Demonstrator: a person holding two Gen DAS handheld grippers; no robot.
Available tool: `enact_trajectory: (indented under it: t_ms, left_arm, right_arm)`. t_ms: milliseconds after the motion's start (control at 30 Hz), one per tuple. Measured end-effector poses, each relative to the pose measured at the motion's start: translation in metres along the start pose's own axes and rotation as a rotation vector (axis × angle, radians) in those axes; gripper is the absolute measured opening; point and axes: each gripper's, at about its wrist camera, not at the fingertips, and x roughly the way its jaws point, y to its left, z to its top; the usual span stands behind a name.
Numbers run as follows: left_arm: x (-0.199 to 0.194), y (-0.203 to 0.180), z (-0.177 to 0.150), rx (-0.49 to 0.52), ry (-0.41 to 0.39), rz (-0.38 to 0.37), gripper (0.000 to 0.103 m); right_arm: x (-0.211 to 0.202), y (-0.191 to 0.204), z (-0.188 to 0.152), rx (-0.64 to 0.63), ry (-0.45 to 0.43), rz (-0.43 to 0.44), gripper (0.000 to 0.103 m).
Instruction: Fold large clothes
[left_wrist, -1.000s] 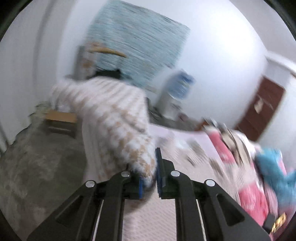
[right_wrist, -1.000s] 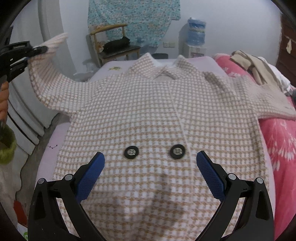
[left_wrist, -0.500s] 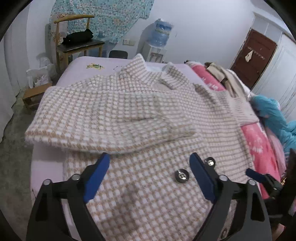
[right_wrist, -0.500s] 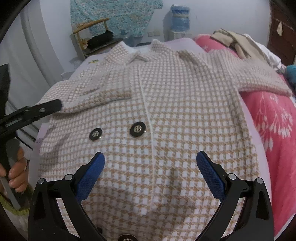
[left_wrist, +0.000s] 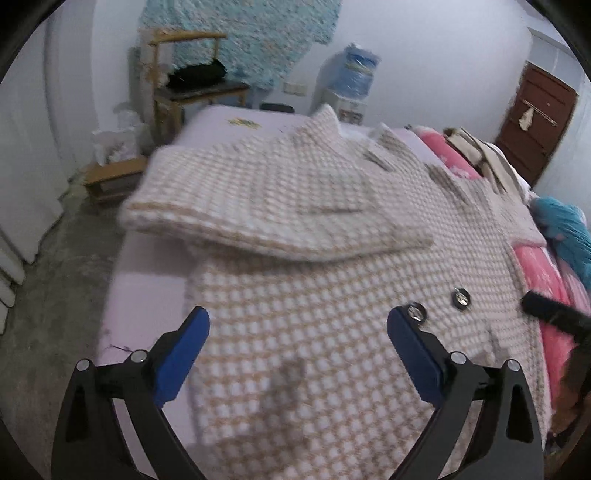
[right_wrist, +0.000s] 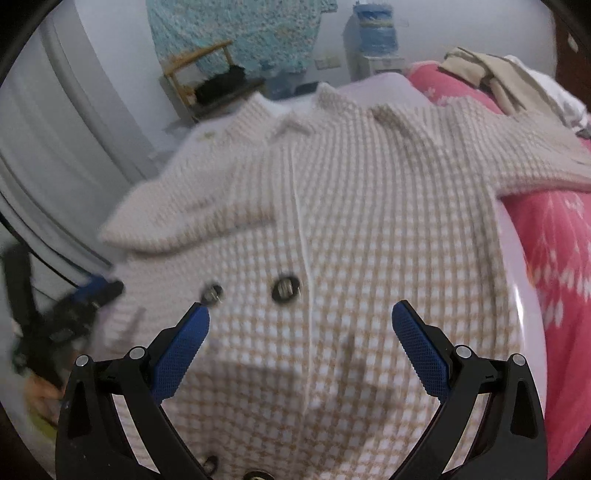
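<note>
A large beige-and-white checked coat (left_wrist: 332, 280) lies face up on the bed, also in the right wrist view (right_wrist: 369, 206). Its left sleeve (left_wrist: 258, 199) is folded across the chest (right_wrist: 192, 214). Its right sleeve (right_wrist: 524, 147) lies stretched out over the pink quilt. Two dark buttons (right_wrist: 284, 288) sit near the front seam. My left gripper (left_wrist: 297, 332) is open and empty above the coat's lower left part. My right gripper (right_wrist: 300, 328) is open and empty above the lower front. The left gripper shows blurred at the right wrist view's left edge (right_wrist: 74, 306).
The bed has a lilac sheet (left_wrist: 144, 288) and a pink quilt (right_wrist: 554, 251) on the right with beige clothes (right_wrist: 487, 70) and a blue garment (left_wrist: 569, 232). A wooden chair (left_wrist: 192, 81), a water dispenser (left_wrist: 351, 85), a low stool (left_wrist: 110, 177) and a brown door (left_wrist: 532, 122) stand behind.
The left gripper carried the left sleeve over the chest, let it go and opened, then drew back toward the coat's lower left. The right gripper stayed open and shifted slightly.
</note>
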Motion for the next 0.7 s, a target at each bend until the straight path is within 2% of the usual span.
enact_trajectory:
  t_ms: [133, 233, 333, 400, 500, 633, 700]
  left_arm:
    - [0.006, 0.008, 0.004, 0.0, -0.025, 0.094, 0.095]
    - [0.014, 0.014, 0.007, -0.01, -0.039, 0.146, 0.095]
    - [0.02, 0.019, 0.01, -0.025, -0.05, 0.172, 0.095]
    - [0.024, 0.022, 0.011, -0.029, -0.057, 0.191, 0.095]
    - [0.03, 0.025, 0.01, -0.042, -0.044, 0.204, 0.095]
    - [0.037, 0.036, 0.006, -0.077, -0.021, 0.212, 0.095]
    - [0.04, 0.041, 0.003, -0.097, -0.011, 0.211, 0.095]
  right_arm:
    - [0.003, -0.008, 0.045, 0.056, 0.006, 0.185, 0.095]
    - [0.023, -0.006, 0.07, 0.085, 0.024, 0.248, 0.092]
    - [0.051, 0.0, 0.087, 0.116, 0.068, 0.315, 0.08]
    - [0.073, 0.008, 0.095, 0.123, 0.106, 0.352, 0.067]
    - [0.094, 0.019, 0.101, 0.098, 0.139, 0.31, 0.053]
    - [0.114, 0.026, 0.1, 0.057, 0.17, 0.214, 0.044]
    - [0.121, 0.027, 0.098, 0.05, 0.187, 0.2, 0.039]
